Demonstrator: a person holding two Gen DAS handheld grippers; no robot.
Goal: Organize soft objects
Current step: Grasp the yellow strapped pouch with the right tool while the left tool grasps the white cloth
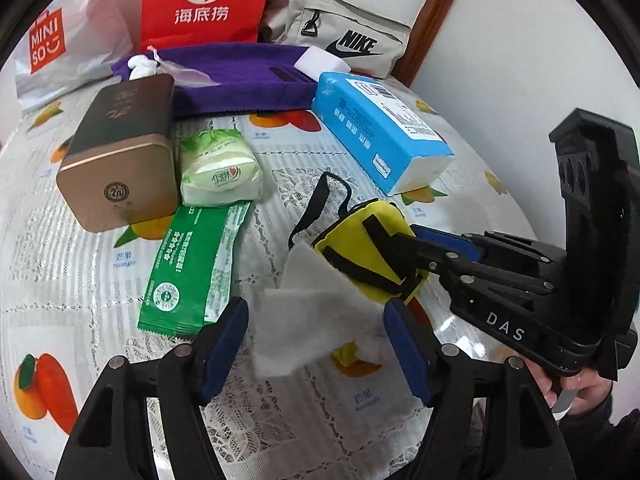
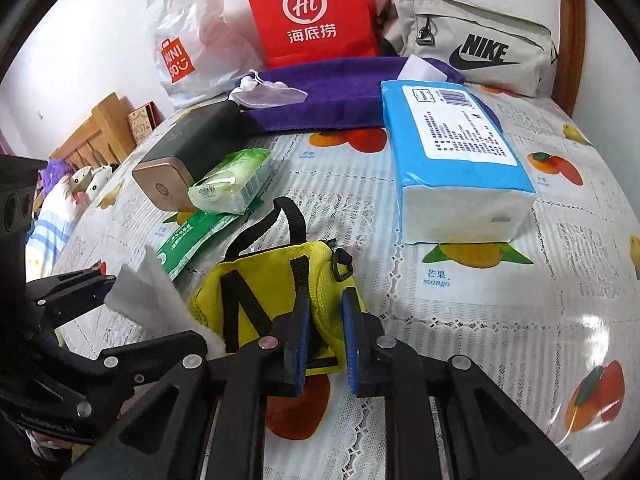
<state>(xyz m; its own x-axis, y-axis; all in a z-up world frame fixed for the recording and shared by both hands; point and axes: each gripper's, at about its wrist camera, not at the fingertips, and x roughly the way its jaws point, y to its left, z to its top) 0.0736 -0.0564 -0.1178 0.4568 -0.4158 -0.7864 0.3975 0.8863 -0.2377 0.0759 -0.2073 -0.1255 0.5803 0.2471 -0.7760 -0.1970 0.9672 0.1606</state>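
Right wrist view shows the yellow pouch (image 2: 276, 292) lying near the front middle of the worktop (image 2: 480, 320), its black strap looping up behind it, and the right tongs (image 2: 325, 340) closed down on the pouch's near edge, yellow fabric pinched between the blue pads. Just to its left a white cotton sheet (image 2: 152, 300) overlaps the pouch's side. In the left wrist view that sheet (image 1: 304, 320) lies between the fingers of the left tongs (image 1: 316, 344), which stand wide apart and touch nothing that I can make out.

The step in hand looks like gathering the pouch and sheet, with the right side already gripping. Next, I judge, the left tongs must close on the thin sheet without dragging it, or the pouch must be lifted clear of it.

Farther out lie a green packet (image 1: 188, 264), a green-white tissue pack (image 1: 218, 168), a bronze tin (image 1: 120, 156), a blue tissue pack (image 1: 380, 132) and a purple cloth (image 1: 240, 80).
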